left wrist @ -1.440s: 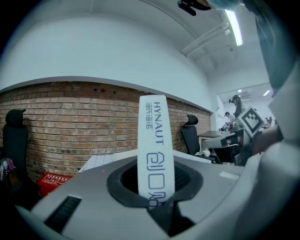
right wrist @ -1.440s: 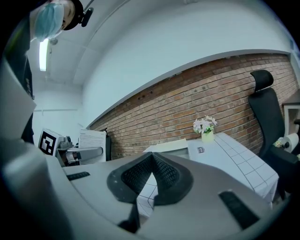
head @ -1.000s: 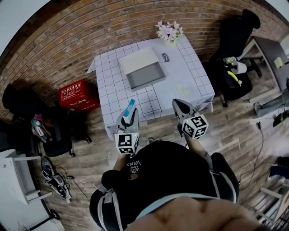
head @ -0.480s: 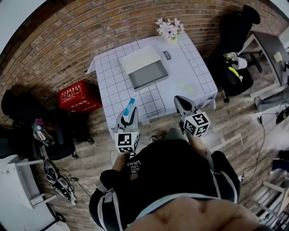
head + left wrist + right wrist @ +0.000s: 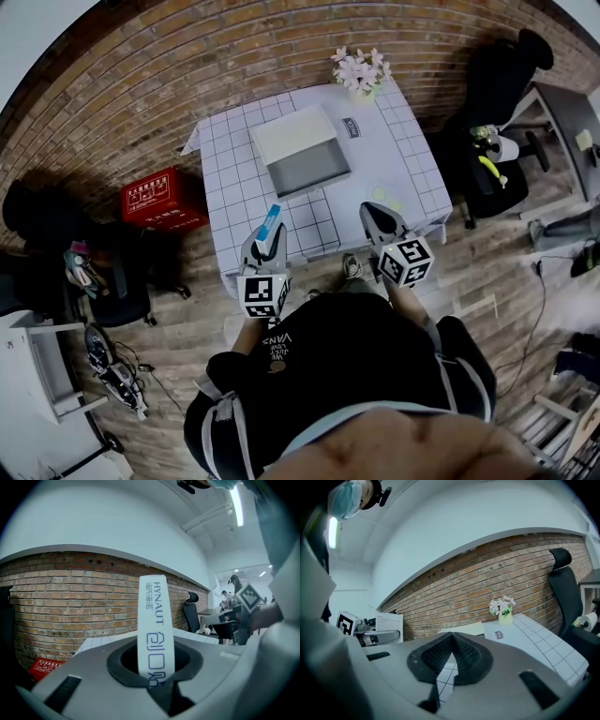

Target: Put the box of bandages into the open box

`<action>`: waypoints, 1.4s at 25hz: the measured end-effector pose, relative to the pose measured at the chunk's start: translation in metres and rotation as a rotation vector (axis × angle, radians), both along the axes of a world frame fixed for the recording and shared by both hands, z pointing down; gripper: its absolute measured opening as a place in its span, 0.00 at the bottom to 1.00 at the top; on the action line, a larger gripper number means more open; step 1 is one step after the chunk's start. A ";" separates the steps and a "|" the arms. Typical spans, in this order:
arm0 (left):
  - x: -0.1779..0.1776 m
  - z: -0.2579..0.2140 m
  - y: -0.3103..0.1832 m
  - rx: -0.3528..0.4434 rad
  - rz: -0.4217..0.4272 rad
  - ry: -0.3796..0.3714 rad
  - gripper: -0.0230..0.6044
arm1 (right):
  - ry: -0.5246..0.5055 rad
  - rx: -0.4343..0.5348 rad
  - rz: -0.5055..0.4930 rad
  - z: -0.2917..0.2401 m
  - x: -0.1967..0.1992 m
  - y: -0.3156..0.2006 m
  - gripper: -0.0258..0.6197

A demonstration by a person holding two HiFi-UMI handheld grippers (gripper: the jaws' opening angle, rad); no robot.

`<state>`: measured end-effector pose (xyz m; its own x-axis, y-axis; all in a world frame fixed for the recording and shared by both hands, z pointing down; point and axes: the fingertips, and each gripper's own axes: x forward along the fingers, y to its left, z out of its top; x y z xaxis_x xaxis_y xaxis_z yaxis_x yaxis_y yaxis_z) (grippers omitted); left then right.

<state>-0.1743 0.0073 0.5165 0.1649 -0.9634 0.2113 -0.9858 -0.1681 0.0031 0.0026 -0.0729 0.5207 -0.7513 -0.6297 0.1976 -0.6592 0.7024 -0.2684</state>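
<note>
The bandage box [image 5: 271,223], a slim white pack with blue print, stands upright between the jaws of my left gripper [image 5: 267,236], which is shut on it. The left gripper view shows its narrow face [image 5: 156,630] clamped between the pads of that gripper [image 5: 156,665]. The open box [image 5: 302,152], grey inside with a pale lid tilted back, sits in the middle of the checked table [image 5: 234,187], well beyond both grippers. My right gripper [image 5: 378,223] is shut with nothing in it, its tips [image 5: 452,639] meeting before the table's near edge.
A vase of pale flowers [image 5: 360,71] and a small printed packet [image 5: 351,127] stand at the table's far right. Two pale discs [image 5: 384,197] lie near the right edge. A red crate [image 5: 155,197] sits on the floor to the left, and an office chair [image 5: 487,141] to the right.
The view has drifted a little and a shoe now shows by the table's near edge. Both grippers keep the same pose, and the bandage box stays in the left one.
</note>
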 end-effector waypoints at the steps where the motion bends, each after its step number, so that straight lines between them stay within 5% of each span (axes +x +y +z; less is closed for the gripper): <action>1: 0.001 -0.002 -0.005 0.004 -0.007 0.005 0.17 | 0.000 0.000 -0.003 -0.001 0.001 -0.005 0.04; 28: 0.055 0.007 -0.122 0.005 -0.162 0.026 0.17 | 0.028 0.002 -0.232 0.007 0.027 -0.113 0.04; 35: 0.054 0.015 -0.137 -0.008 -0.135 0.031 0.17 | 0.035 -0.019 -0.220 0.015 0.023 -0.124 0.04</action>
